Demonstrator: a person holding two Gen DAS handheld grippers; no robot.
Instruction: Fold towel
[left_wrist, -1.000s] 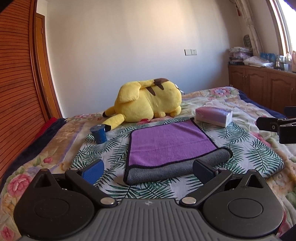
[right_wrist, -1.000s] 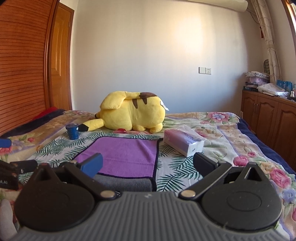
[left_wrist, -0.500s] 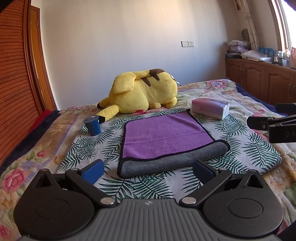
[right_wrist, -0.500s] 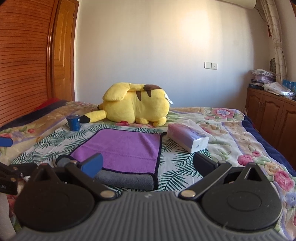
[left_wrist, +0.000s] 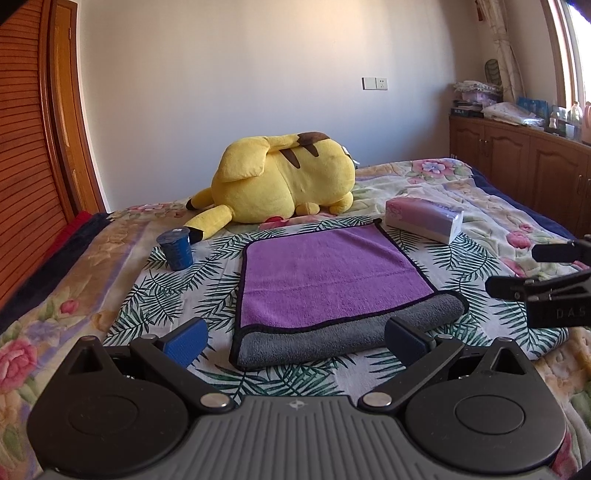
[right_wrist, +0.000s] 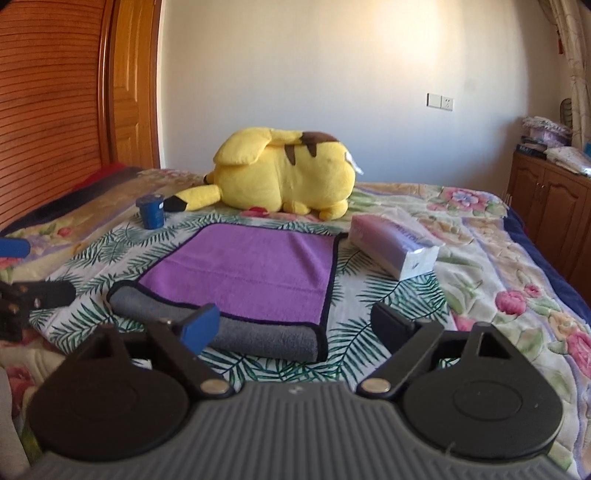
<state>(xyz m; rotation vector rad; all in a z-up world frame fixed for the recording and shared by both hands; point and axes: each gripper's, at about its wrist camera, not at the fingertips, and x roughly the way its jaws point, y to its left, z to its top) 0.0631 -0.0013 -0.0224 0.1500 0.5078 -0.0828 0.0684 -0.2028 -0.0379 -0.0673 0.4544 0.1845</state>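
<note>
Purple terry on top, grey underneath: towel lying flat on the leaf-print bed cover, near edge rolled over so a thick grey band faces the cameras. Soft, limp, light by the look of it; thick pile, so not slippery, but apt to sag and drag if lifted by one corner only. Best taken at the two near corners of the grey roll, one per tool, pinching through both layers, then carried over toward the far hem beside the tissue pack.

Left tool wide, blue pad on one side and dark pad on the other, nothing between them, poised just short of the grey edge. Right tool also spread and empty, jaws closing at this moment, blue pad overlapping the grey roll in the picture; contact not possible to confirm.

Left wrist view: whole towel seen nearly square-on, both near corners plain, blue cup close to the towel's far left corner, yellow plush toy behind, wooden cabinet and window at the right edge, and the fingers of the other tool entering from the right. Right wrist view: towel seen at a slant, its right hem and near right corner clearest, the slatted wooden door large on the left, the other tool's pads low at the left edge; window not shown.
</note>
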